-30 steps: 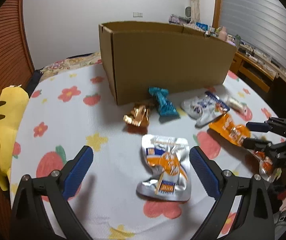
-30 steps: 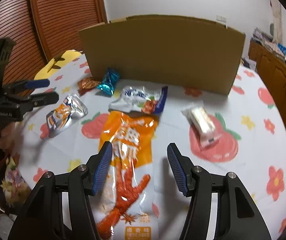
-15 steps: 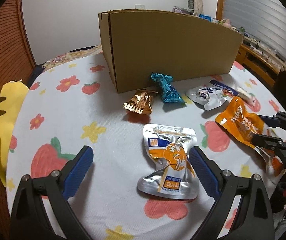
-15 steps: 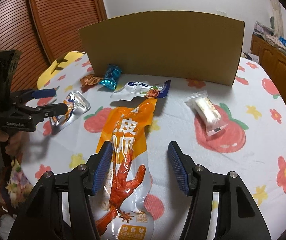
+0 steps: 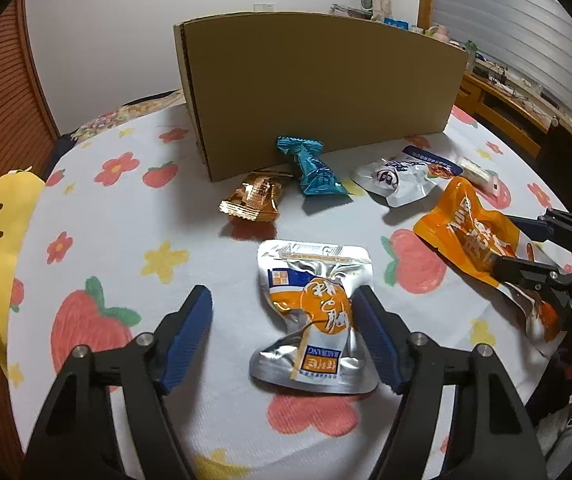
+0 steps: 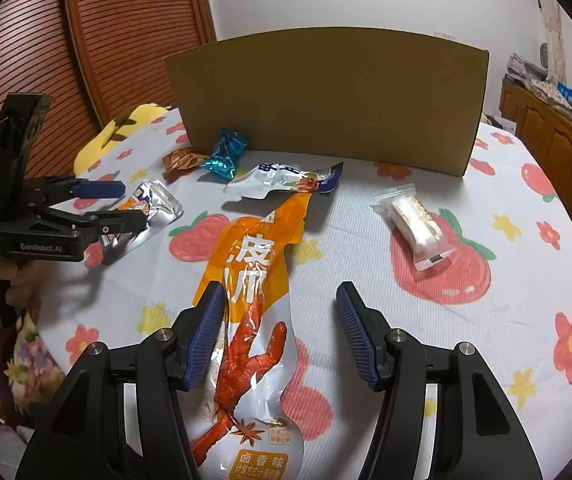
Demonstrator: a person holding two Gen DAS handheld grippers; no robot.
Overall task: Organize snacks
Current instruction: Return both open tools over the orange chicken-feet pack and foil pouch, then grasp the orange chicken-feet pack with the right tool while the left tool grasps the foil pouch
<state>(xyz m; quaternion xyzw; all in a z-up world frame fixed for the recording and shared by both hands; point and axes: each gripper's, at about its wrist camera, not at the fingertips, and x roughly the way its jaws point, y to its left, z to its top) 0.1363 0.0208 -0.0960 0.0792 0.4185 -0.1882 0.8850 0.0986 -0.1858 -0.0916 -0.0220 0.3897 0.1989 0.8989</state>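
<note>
We have two fisheye views, each looking forward and steeply down along its own tool's blue-padded fingers onto the round counter covered in a white cloth printed with strawberries and flowers [image 5: 98, 208]. The left view sits close over the counter's left side; the right view sits close over its right side. Both face the tall brown cardboard box [image 5: 317, 92] at the far edge. They share the middle of the counter: the crumpled silver foil pouch with an orange label [image 5: 313, 316], the long orange and clear plastic snack bag [image 6: 254, 300], and the box. Each view catches the other tool at its edge.
</note>
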